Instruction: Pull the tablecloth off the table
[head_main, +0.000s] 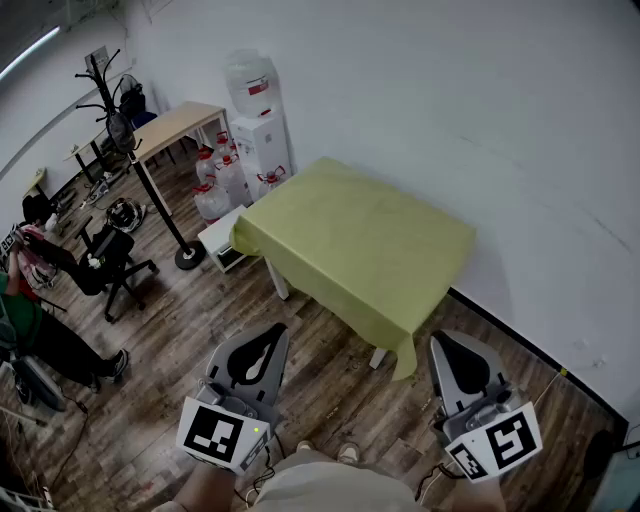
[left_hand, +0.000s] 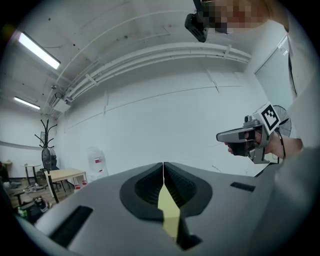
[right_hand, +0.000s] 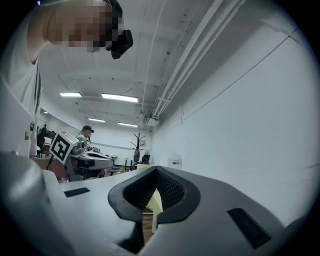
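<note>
A yellow-green tablecloth (head_main: 362, 240) covers a small table against the white wall; its near corner hangs down toward the floor. Both grippers hover over the wooden floor, short of the table and apart from the cloth. My left gripper (head_main: 272, 334) is shut with nothing in it, and my right gripper (head_main: 446, 342) is shut and empty too. In the left gripper view the jaws (left_hand: 163, 166) meet, and a strip of the cloth (left_hand: 169, 210) shows behind them. The right gripper view shows closed jaws (right_hand: 156, 169) with a sliver of cloth (right_hand: 154, 202) beyond.
A water dispenser (head_main: 258, 110) and several water jugs (head_main: 215, 185) stand left of the table, beside a low white stand (head_main: 225, 240). A coat stand (head_main: 150, 180), an office chair (head_main: 105, 265) and a wooden desk (head_main: 180, 125) stand farther left. A person (head_main: 20, 300) is at the left edge.
</note>
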